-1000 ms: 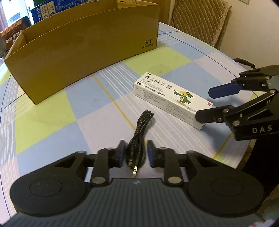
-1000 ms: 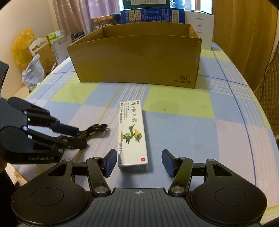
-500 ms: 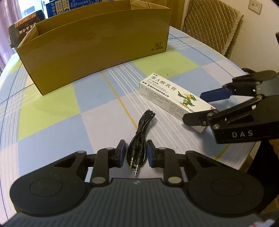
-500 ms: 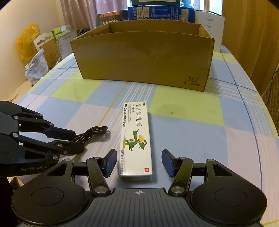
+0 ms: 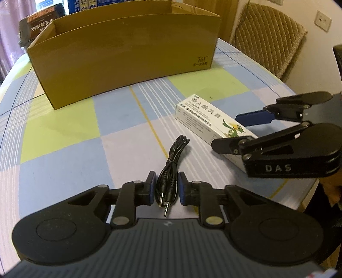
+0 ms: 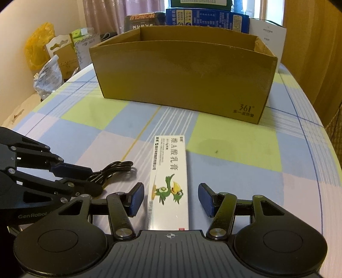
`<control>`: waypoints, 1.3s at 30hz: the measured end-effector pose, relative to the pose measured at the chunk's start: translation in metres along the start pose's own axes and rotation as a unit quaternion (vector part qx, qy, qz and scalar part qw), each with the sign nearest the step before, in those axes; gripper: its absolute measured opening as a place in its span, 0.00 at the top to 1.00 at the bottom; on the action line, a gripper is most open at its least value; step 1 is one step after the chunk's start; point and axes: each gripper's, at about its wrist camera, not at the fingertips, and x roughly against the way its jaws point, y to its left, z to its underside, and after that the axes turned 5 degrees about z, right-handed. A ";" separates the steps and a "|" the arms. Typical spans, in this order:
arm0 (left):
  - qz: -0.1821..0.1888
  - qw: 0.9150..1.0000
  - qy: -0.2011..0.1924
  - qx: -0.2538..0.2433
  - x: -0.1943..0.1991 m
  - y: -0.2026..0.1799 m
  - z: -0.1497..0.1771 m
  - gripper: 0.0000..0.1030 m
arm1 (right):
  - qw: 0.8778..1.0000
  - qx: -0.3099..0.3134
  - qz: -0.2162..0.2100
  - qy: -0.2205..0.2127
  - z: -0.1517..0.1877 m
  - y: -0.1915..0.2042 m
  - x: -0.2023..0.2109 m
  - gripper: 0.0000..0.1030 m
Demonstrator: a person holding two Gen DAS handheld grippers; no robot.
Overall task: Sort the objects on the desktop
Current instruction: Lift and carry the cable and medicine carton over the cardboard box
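Note:
A coiled black audio cable lies on the checked tablecloth, its two plugs pointing back between the pads of my left gripper. The jaws stand narrowly open on either side of it, and thin slits of cloth show beside the plugs. To its right lies a white ointment box with a green bird print. My right gripper stands wide open and straddles the near end of that box without touching it. From the right wrist, the left gripper reaches around the cable's plug end.
An open brown cardboard box stands across the far side of the round table. Printed cartons are stacked behind it. Bags and packaging lie off the table's left edge, and a woven chair stands to the right.
My left jaws have narrowed around the cable's plugs. The right gripper has slid further along the ointment box, so more of the box lies between its fingers.

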 end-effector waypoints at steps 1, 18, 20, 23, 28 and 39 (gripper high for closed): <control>-0.001 1.000 -0.002 0.005 0.000 0.000 0.000 0.84 | 1.000 0.002 -0.001 0.001 0.000 0.001 -0.001 0.47; -0.010 0.999 -0.003 0.046 -0.002 -0.007 -0.004 0.84 | 1.000 -0.006 0.023 0.000 0.011 0.003 -0.002 0.66; -0.008 0.999 -0.006 0.053 0.001 -0.010 -0.005 0.84 | 1.000 -0.014 0.024 -0.001 0.013 0.002 0.003 0.66; -0.007 0.998 -0.011 0.057 0.007 -0.015 -0.006 0.84 | 0.999 -0.027 0.026 -0.009 0.016 0.001 0.013 0.66; -0.012 0.998 -0.018 0.054 0.018 -0.023 -0.007 0.84 | 0.998 -0.057 0.032 -0.022 0.017 -0.002 0.034 0.66; -0.024 0.998 -0.035 0.051 0.046 -0.042 -0.011 0.84 | 0.996 -0.070 0.030 -0.047 0.017 -0.006 0.070 0.66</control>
